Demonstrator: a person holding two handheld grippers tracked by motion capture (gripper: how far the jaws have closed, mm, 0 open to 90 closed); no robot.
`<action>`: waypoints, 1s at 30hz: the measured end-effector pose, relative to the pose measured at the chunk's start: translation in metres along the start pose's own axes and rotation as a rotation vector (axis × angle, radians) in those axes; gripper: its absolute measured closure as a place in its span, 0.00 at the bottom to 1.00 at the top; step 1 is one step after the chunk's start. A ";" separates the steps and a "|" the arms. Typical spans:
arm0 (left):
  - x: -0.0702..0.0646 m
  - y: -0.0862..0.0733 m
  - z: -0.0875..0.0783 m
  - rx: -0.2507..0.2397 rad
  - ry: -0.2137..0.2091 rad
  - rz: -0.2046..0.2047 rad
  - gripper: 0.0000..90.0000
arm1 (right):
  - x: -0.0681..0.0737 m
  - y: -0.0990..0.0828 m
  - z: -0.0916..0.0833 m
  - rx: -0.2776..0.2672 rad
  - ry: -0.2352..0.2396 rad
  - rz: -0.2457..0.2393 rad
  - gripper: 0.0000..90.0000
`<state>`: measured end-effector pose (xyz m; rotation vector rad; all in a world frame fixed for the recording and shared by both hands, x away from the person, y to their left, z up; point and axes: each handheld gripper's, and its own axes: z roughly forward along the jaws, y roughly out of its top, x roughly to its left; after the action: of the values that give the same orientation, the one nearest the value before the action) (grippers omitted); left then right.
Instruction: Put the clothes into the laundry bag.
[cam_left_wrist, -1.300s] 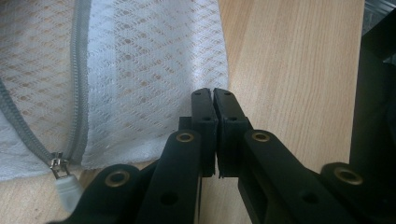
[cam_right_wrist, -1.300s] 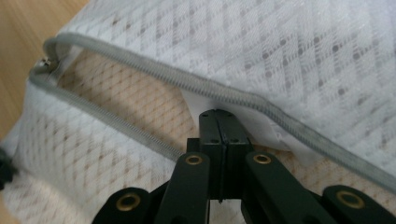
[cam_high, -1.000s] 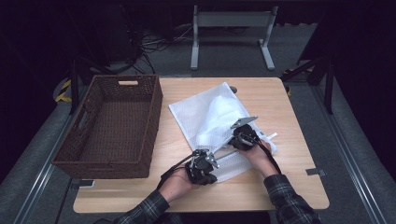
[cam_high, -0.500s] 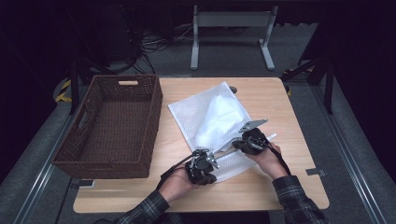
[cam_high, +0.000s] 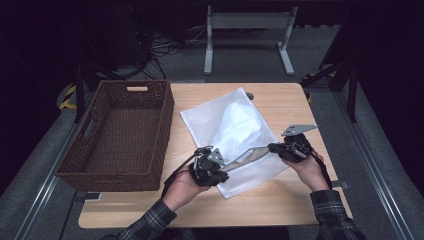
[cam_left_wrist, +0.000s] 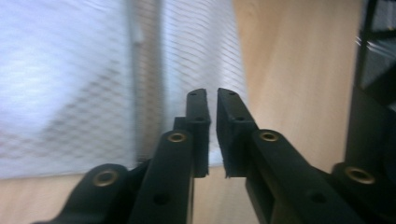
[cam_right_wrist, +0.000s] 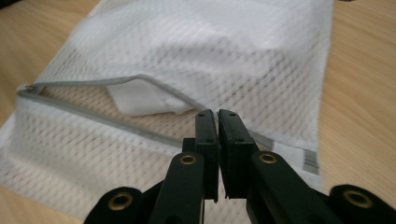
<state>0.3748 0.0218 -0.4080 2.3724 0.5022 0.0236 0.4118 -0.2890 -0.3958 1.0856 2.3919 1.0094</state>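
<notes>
**Opening the zipper of the mesh bag**

Both pairs of jaws are almost together. The right gripper (cam_right_wrist: 218, 154) seems to pinch the zipper end; whether the left gripper (cam_left_wrist: 212, 135) holds the mesh I cannot tell. Pull slowly and keep the bag flat. The white mesh bag (cam_high: 220, 125) lies on the surface (cam_high: 280, 205) just ahead of the jaws, partly unzipped, white cloth (cam_right_wrist: 140, 100) inside.

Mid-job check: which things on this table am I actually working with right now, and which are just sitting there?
In the job:
- white mesh bag, zipper partly open
- white cloth inside it
- left gripper, shut, at the bag's near edge
- right gripper, shut, by the zipper

Lying about:
- wicker basket, left of the bag
- metal stand behind the table
</notes>
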 end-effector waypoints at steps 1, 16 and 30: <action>0.007 0.000 0.001 -0.006 0.040 -0.023 0.97 | -0.009 0.002 0.002 -0.004 -0.023 0.011 0.98; 0.024 -0.007 0.039 0.128 0.130 -0.031 1.00 | -0.044 -0.009 0.053 0.098 -0.105 0.038 1.00; 0.045 -0.011 0.034 0.143 0.197 -0.066 1.00 | -0.041 -0.021 0.045 0.174 -0.060 0.046 1.00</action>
<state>0.4178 0.0237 -0.4463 2.5053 0.6974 0.1993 0.4521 -0.3088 -0.4422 1.2172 2.4530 0.7824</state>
